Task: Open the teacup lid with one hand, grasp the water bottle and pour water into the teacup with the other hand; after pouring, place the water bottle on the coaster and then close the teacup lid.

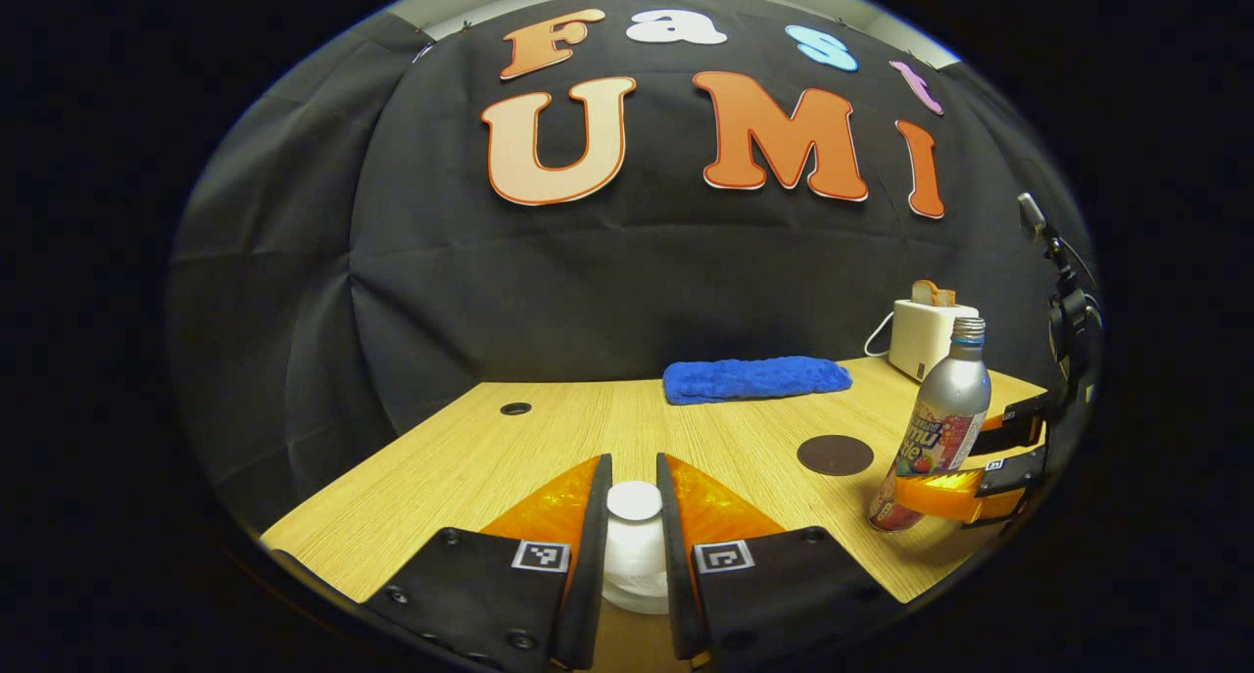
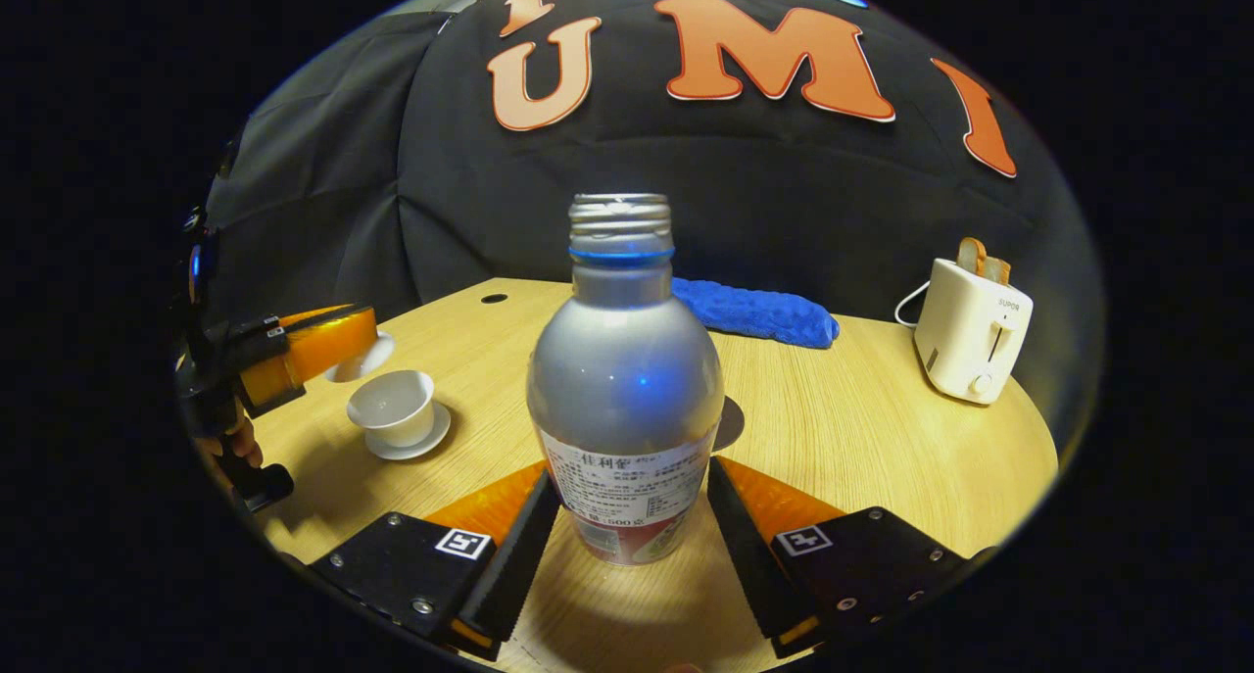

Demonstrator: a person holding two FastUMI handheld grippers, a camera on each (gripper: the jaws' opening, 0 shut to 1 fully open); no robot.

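Across the desk (image 2: 862, 428), your left gripper (image 1: 635, 526) is clamping the teacup lid (image 1: 634, 502) while your right gripper (image 2: 632, 516) is clamping the water bottle (image 2: 624, 389). You are tilting that bottle in the left gripper view, so a loose grip could slip and spill short of the teacup (image 2: 394, 407).

- Silver metal bottle (image 2: 624, 360): printed label round the lower body, colourful lettering on one side, small type on the other; not transcribed.
- White two-slot toaster (image 2: 972, 330), right of the bottle: small grey brand word.
- Right gripper (image 2: 627, 546), at the bottle's foot: two square black-and-white code tags.
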